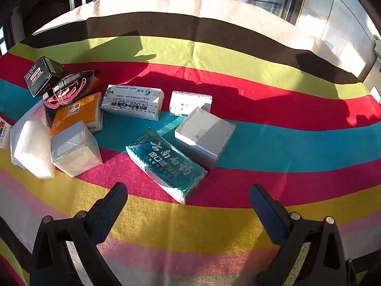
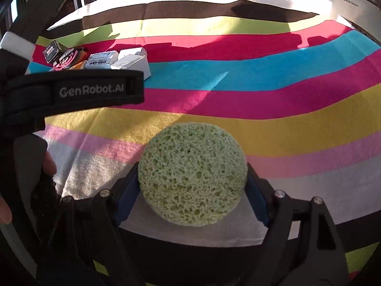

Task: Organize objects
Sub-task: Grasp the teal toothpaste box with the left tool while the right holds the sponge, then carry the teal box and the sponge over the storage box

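Observation:
My right gripper (image 2: pixel 192 186) is shut on a round green sponge (image 2: pixel 192 174) and holds it over the near part of the striped cloth (image 2: pixel 238 71). My left gripper (image 1: pixel 188 197) is open and empty, just short of a green tissue pack (image 1: pixel 166 164). Past it lie a white box (image 1: pixel 204 133), a small white pack (image 1: pixel 190 102), a white medicine box (image 1: pixel 133 102), an orange box (image 1: pixel 78 114), a grey cube box (image 1: pixel 75 149), a white foam block (image 1: pixel 33 147), a black box (image 1: pixel 44 75) and a pink-corded item (image 1: pixel 66 90).
The left gripper's body with a black strap (image 2: pixel 90 90) fills the left of the right wrist view, in front of the pile of boxes (image 2: pixel 107 59). A white appliance (image 2: pixel 354 4) stands at the far right. Windows run behind the table.

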`<state>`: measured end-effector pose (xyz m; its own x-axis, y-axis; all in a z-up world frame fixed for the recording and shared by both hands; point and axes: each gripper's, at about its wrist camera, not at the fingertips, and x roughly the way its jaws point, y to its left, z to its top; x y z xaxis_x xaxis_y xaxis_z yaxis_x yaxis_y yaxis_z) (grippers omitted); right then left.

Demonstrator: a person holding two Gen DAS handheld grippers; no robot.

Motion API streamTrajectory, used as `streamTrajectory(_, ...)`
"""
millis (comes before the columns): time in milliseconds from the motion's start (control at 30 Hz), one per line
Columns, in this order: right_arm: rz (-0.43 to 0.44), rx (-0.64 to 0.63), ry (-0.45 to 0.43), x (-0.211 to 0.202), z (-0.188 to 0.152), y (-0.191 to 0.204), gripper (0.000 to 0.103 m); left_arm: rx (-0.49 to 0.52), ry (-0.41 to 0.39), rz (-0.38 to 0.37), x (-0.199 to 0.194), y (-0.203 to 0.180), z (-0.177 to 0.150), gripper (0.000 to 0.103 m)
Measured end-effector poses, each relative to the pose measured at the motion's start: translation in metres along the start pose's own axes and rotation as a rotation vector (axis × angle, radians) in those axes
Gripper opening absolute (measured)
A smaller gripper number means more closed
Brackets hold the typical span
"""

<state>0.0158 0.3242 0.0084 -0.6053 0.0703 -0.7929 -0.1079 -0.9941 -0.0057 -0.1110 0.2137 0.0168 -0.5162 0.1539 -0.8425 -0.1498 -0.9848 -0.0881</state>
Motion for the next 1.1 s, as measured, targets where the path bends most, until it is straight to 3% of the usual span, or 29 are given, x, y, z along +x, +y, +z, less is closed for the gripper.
streamTrajectory(67,0.003,0.002,0.0,0.0,0.0,0.0,0.083,-0.008,0.032,0.009,0.012,0.004,0.005,0.083)
streamTrajectory(133,0.006,0.004,-0.001,-0.001,0.0,-0.001,0.083,0.044,-0.016,0.053,0.005,0.007,-0.001,0.043)
streamTrajectory(167,0.009,0.006,-0.002,-0.001,0.0,-0.001,0.083,0.06,-0.023,0.041,0.0,0.012,-0.006,0.038)
streamTrajectory(233,0.022,0.014,-0.006,-0.002,-0.001,-0.003,0.083,0.069,-0.029,-0.031,-0.013,0.028,-0.019,0.037)
streamTrajectory(367,0.035,0.024,-0.01,-0.004,-0.001,-0.006,0.083,0.076,-0.067,-0.045,-0.036,0.064,-0.046,0.037)
streamTrajectory(467,0.025,0.014,-0.006,-0.003,-0.001,-0.004,0.083,0.111,-0.076,-0.044,-0.039,0.07,-0.049,0.039)
streamTrajectory(533,0.023,0.012,-0.005,-0.003,-0.001,-0.003,0.083,0.12,-0.069,-0.017,-0.034,0.068,-0.044,0.056)
streamTrajectory(600,0.022,0.011,-0.004,-0.003,-0.001,-0.003,0.083,0.113,-0.075,-0.002,-0.03,0.063,-0.041,0.063)
streamTrajectory(667,0.017,0.007,-0.003,-0.002,-0.001,-0.003,0.083,0.133,-0.082,0.03,-0.022,0.055,-0.036,0.06)
streamTrajectory(700,0.014,0.005,-0.002,-0.003,-0.002,-0.003,0.083,0.135,-0.085,0.024,-0.023,0.053,-0.036,0.038)
streamTrajectory(733,0.013,0.004,-0.002,-0.003,-0.002,-0.003,0.083,0.14,-0.081,0.021,-0.024,0.051,-0.038,0.034)
streamTrajectory(933,0.014,0.005,-0.002,-0.003,-0.002,-0.002,0.083,0.217,-0.1,0.051,-0.047,0.042,-0.07,0.034)
streamTrajectory(1100,0.011,0.004,-0.001,-0.002,-0.001,-0.001,0.083,0.217,-0.116,0.051,-0.06,0.048,-0.085,0.034)
